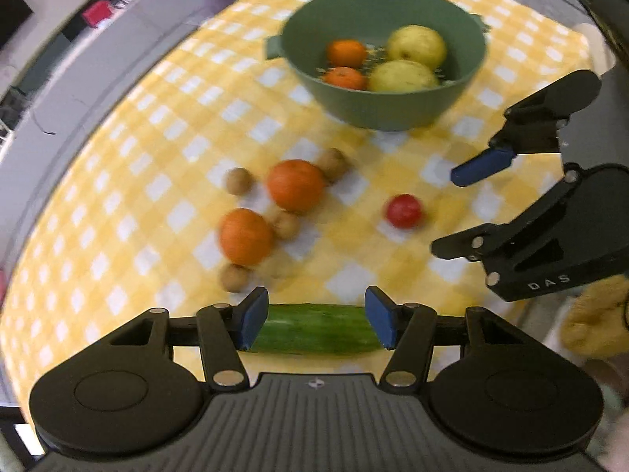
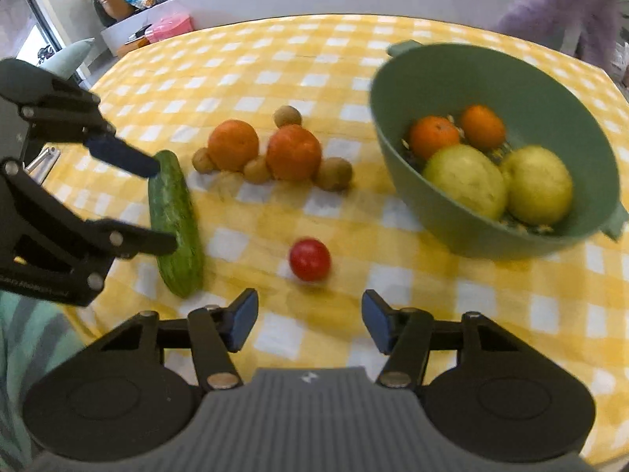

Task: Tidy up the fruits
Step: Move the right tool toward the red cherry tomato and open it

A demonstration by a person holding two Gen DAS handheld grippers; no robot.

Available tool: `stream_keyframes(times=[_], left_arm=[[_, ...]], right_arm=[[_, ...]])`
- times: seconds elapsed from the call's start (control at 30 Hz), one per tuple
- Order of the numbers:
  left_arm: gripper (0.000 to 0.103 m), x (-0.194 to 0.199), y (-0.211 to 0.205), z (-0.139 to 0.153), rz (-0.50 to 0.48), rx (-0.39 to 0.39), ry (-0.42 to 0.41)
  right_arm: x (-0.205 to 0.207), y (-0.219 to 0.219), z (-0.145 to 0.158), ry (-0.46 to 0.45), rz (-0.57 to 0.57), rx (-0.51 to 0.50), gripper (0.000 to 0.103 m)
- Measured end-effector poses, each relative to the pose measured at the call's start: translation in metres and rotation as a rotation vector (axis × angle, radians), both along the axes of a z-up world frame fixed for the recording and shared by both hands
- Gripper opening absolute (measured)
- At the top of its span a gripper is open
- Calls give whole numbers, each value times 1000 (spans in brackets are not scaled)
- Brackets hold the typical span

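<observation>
Left wrist view: the left gripper (image 1: 316, 320) stands spread, its 2 blue pads flanking a cucumber (image 1: 314, 328) that lies crosswise on the yellow checked tablecloth (image 1: 157, 149); whether the pads touch it cannot be told. Beyond lie 2 oranges (image 1: 295, 185), several small brown fruits (image 1: 238, 181) and a red tomato (image 1: 403, 211). A green bowl (image 1: 377, 106) farther off holds 2 small oranges (image 1: 346, 53) and 2 yellow-green fruits (image 1: 416, 47). The right gripper (image 1: 452, 212) enters from the right edge, its jaws apart with nothing between them.

Right wrist view: the right gripper (image 2: 310, 320) is parted and empty, above the cloth just short of the tomato (image 2: 309, 259). At left, the left gripper (image 2: 161, 206) straddles the cucumber (image 2: 175, 220). The oranges (image 2: 293, 151) cluster mid-table; the bowl (image 2: 491, 232) stands at right.
</observation>
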State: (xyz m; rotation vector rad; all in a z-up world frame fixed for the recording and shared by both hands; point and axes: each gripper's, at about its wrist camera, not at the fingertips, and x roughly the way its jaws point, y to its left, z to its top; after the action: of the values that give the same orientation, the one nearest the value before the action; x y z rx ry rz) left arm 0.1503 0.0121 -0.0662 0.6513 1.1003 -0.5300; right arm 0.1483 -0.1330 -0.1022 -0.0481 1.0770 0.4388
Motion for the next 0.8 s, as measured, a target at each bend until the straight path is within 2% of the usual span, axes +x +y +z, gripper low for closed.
stream_keyframes(times=[0.33, 0.5, 0.57, 0.67, 0.8], left_arm=[[67, 19, 15, -8, 17, 54, -55], [67, 31, 16, -15, 18, 79, -71], [67, 36, 16, -18, 13, 95, -80], [67, 41, 12, -22, -13, 130, -97], [70, 45, 4, -25, -83, 192, -131]], right_arm=[[21, 17, -12, 40, 11, -36, 46], [23, 18, -19, 53, 13, -59, 35], [24, 20, -19, 47, 22, -71, 34], [25, 22, -19, 37, 35, -99, 24], [27, 20, -19, 42, 44, -95, 24]])
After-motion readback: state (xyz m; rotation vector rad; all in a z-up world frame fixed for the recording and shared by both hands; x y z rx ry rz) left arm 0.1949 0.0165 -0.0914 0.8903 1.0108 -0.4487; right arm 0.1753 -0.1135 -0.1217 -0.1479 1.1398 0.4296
